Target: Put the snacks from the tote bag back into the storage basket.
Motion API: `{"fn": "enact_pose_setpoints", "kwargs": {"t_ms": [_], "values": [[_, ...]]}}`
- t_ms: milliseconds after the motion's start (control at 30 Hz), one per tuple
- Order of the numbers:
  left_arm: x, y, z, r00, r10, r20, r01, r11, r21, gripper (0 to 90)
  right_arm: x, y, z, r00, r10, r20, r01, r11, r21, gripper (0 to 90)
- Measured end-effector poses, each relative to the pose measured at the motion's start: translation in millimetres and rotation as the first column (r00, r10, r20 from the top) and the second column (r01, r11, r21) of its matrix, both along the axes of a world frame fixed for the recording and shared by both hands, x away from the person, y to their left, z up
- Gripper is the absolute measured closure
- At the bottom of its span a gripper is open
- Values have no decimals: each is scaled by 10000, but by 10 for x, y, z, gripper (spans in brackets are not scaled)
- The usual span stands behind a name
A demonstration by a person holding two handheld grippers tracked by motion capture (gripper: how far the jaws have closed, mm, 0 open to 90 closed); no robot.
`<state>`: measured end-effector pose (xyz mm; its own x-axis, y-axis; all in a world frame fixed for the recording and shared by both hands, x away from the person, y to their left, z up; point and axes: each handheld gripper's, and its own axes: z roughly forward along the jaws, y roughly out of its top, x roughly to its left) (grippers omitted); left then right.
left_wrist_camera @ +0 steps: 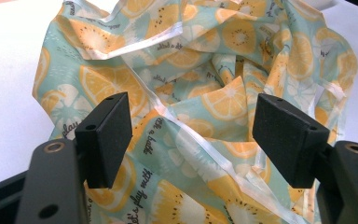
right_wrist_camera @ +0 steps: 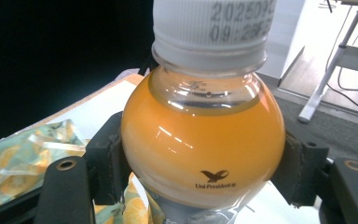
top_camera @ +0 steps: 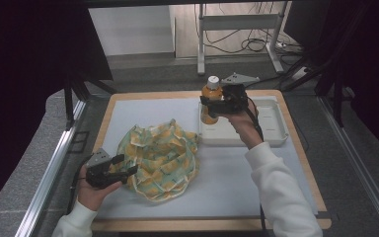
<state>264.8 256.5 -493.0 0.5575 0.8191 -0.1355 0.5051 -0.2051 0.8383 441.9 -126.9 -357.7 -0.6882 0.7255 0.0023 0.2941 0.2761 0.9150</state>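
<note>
1. From above, I see my table (top_camera: 227, 177) evenly lit, while the far left and far right surroundings sink into darkness.
2. Glare streaks my bottle (right_wrist_camera: 203, 140).
3. My near jaws look softly blurred.
4. The cloth (left_wrist_camera: 205, 107) shows crisp.

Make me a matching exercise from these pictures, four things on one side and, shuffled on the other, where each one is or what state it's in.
Things:
1. round orange juice bottle with white cap
2. lemon-print fabric bag
3. white plastic tray
4. left gripper

Places or states:
A. jaws apart, over the fabric
B. far right part of the table
C. clamped between the jaws of the right gripper
D. crumpled on the white mat

Pairs: 1-C, 2-D, 3-B, 4-A
</note>
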Motion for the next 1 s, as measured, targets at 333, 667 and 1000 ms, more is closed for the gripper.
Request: {"fn": "enact_pose_setpoints", "kwargs": {"t_ms": [333, 667, 1000], "values": [[2, 6, -3, 10000, 10, -14, -10, 10000, -15, 290, 203, -51, -94, 9983, -531, -232, 528, 9985, -151, 304], [0, 11, -4, 10000, 31, -17, -31, 10000, -56, 290, 363, -37, -236, 9954, -818, -506, 804, 9963, -293, 304], [-3, 18, 0, 10000, 36, 3, -36, 9999, -99, 290, 502, -11, -362, 9914, -1128, -663, 1101, 9930, -436, 303]]}}
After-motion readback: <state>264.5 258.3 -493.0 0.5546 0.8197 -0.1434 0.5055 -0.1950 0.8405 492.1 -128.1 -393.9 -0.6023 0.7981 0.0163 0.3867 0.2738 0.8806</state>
